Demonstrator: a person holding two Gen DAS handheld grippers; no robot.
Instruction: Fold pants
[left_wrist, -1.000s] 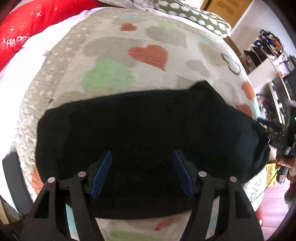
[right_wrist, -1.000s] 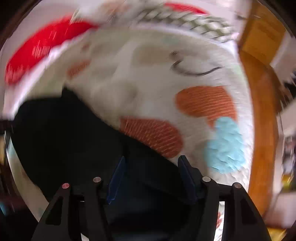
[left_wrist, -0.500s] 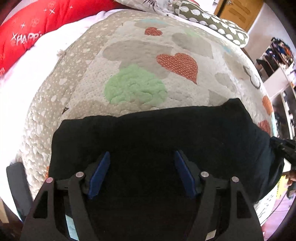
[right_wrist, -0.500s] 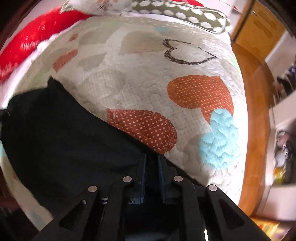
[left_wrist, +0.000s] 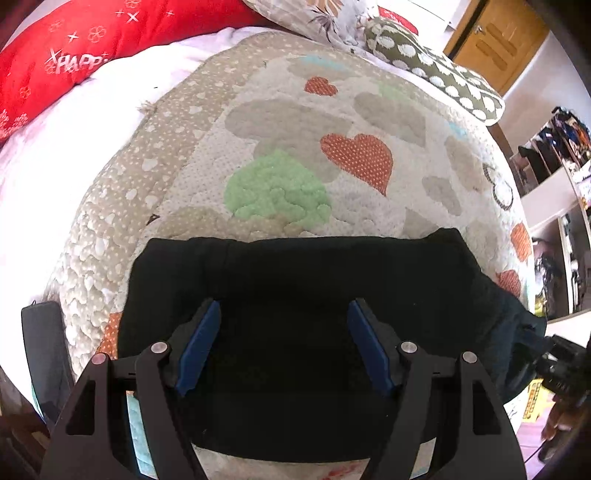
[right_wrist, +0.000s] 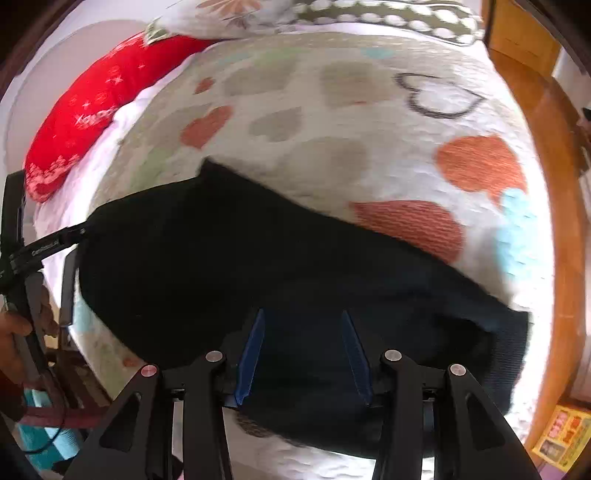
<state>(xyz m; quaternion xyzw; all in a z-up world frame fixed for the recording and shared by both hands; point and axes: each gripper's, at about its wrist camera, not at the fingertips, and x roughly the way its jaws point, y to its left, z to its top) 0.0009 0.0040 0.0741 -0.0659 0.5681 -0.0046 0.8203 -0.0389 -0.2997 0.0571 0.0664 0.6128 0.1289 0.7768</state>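
Note:
Black pants (left_wrist: 303, 295) lie folded in a wide band across the near part of a heart-patterned quilt (left_wrist: 295, 155). They also show in the right wrist view (right_wrist: 221, 258). My left gripper (left_wrist: 283, 314) is open and empty, hovering just above the pants' middle. My right gripper (right_wrist: 303, 317) is open and empty above the pants' right end, whose ribbed edge (right_wrist: 513, 354) lies near the bed's corner. The other gripper shows at the left edge of the right wrist view (right_wrist: 48, 245).
A red pillow (left_wrist: 55, 55) and a green spotted pillow (left_wrist: 436, 70) lie at the bed's far end. A wooden door (left_wrist: 495, 40) and cluttered shelves (left_wrist: 561, 155) stand to the right. A wooden bed frame (right_wrist: 565, 221) runs along the right side.
My right gripper was shut on the pants half a second ago; now its jaws have opened and let the cloth go. My left gripper stayed open and drew back slightly.

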